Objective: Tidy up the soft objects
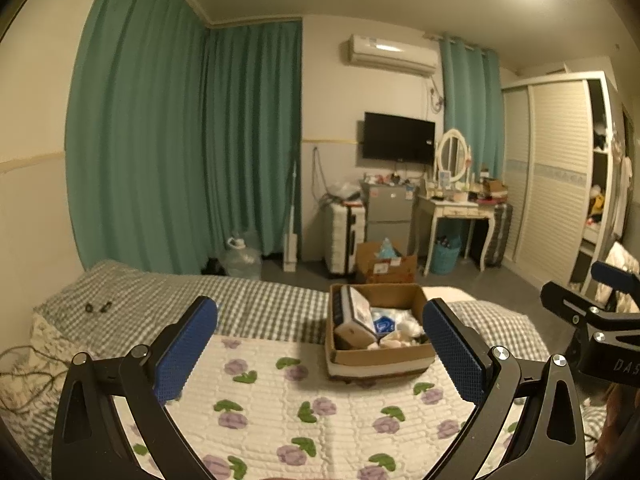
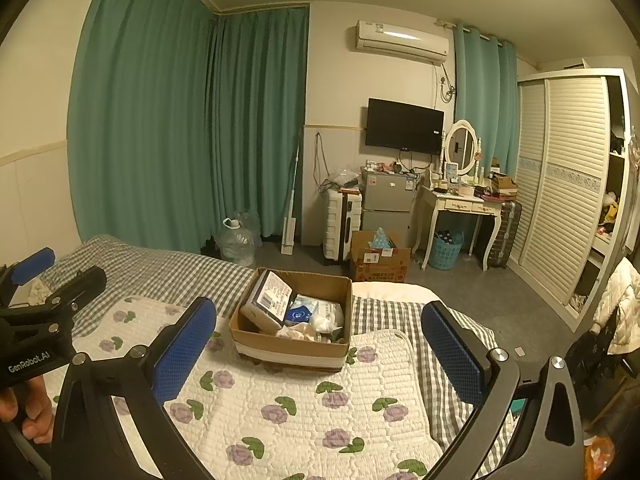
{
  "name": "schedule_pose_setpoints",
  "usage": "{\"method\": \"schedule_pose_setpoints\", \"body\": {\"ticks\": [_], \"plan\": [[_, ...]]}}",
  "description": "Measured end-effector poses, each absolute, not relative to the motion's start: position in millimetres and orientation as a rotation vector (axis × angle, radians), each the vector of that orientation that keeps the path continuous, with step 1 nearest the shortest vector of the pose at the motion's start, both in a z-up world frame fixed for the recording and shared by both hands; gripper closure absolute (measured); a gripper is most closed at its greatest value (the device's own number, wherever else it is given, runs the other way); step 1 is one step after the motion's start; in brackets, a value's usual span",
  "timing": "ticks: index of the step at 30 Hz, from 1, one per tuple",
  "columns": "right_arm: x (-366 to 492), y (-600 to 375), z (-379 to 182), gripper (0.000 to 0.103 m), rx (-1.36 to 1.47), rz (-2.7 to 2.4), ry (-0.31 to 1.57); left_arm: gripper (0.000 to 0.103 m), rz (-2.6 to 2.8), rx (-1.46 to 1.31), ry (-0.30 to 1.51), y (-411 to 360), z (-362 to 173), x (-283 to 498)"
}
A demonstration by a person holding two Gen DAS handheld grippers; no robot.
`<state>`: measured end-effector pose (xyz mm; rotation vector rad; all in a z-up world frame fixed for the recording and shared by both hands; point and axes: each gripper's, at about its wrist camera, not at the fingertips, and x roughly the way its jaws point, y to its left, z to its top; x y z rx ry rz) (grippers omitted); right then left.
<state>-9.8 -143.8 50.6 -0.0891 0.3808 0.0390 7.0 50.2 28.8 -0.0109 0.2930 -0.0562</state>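
Note:
An open cardboard box (image 1: pixel 380 354) stands on the bed's floral quilt (image 1: pixel 288 408); it also shows in the right wrist view (image 2: pixel 292 350). Inside lie a white packet (image 2: pixel 267 300), a blue-and-white pack (image 2: pixel 300 312) and soft white items (image 2: pixel 324 322). My left gripper (image 1: pixel 320 344) is open and empty, held above the quilt just short of the box. My right gripper (image 2: pixel 320 344) is open and empty, also near the box's front. Each gripper shows at the edge of the other's view, the right one (image 1: pixel 592 312) and the left one (image 2: pixel 44 300).
A grey checked blanket (image 1: pixel 160 296) covers the far part of the bed. Beyond on the floor stand a water jug (image 2: pixel 236 242), a white suitcase (image 2: pixel 342 220), a second cardboard box (image 2: pixel 378 258), a dressing table (image 2: pixel 460 204) and a wardrobe (image 2: pixel 568 184).

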Motion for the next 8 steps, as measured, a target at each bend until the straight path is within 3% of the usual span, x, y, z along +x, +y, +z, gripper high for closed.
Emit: {"method": "schedule_pose_setpoints", "body": {"ticks": [8], "plan": [[-7.9, -140.9, 46.6, 0.000, -0.079, 0.030, 0.392, 0.000, -0.060, -0.008, 0.304, 47.9, 28.3, 7.7]]}}
